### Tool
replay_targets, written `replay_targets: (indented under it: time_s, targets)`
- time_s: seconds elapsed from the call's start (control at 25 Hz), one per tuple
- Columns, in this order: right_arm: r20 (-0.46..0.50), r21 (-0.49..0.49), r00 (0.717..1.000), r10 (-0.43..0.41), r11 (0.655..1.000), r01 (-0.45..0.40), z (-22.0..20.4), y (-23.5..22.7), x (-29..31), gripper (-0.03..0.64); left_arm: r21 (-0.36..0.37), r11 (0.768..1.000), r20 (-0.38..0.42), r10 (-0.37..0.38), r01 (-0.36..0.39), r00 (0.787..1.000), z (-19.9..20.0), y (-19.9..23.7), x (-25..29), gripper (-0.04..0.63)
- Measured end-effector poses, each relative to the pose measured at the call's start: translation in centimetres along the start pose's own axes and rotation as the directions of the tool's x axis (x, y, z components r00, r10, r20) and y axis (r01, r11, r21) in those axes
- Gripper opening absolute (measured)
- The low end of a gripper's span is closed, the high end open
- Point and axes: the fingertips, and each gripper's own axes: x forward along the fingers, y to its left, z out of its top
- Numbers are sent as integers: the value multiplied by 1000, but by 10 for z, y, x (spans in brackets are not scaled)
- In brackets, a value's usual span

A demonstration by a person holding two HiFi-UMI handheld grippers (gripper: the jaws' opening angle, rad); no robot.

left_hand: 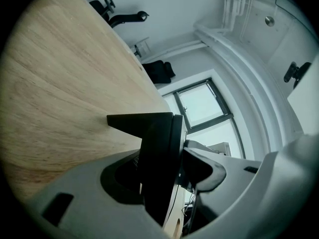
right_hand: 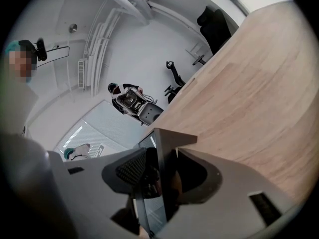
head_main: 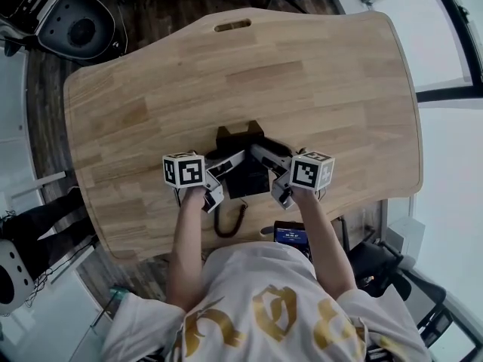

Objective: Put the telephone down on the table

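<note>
A black telephone is held between my two grippers over the near middle of the wooden table. My left gripper grips its left side and my right gripper its right side. Its coiled cord hangs toward the table's near edge. In the left gripper view the telephone's dark edge fills the space between the jaws of the left gripper. In the right gripper view the telephone stands as a thin panel in the right gripper, with a ribbed pad against it. I cannot tell whether it touches the table.
A small device with a blue screen lies at the table's near edge by my right forearm. A slot is cut near the far edge. A round chair stands beyond the far left corner. Office chairs stand past the table.
</note>
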Motion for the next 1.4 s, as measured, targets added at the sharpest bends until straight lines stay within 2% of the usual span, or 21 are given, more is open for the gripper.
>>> replay_targets:
  time_s: [0.24,0.36,0.76,0.88,1.0,1.12,1.24,1.4]
  targets:
    - [10,6,1000,9,1000,-9,-1,-2,0,190,5,1000,16,-2,2,1000,0,3,1,232]
    - [17,19,1000,-12,1000,12,-1,-2,-1,190,-8,1000,30,11,-11,999,-1,6,1,262]
    - [22,30,996,-85,996,84,0,-2,-5,190,12,992,65,128,-129,990,0,9,-6,299]
    - [33,25,994,-99,995,99,0,-1,-13,162,17,987,75,159,-161,984,-1,11,-8,311]
    - [71,28,992,-104,994,102,4,0,-25,101,32,981,84,187,-190,979,0,9,-10,311]
    - [109,22,988,-106,994,104,8,6,-35,87,73,968,90,234,-241,968,-1,6,-15,311]
    - [132,-21,984,-118,992,122,12,15,-43,75,142,938,105,303,-316,947,1,2,-25,311]
    - [143,-115,982,-122,984,139,11,35,-53,66,213,900,196,342,-380,919,11,-18,-51,311]
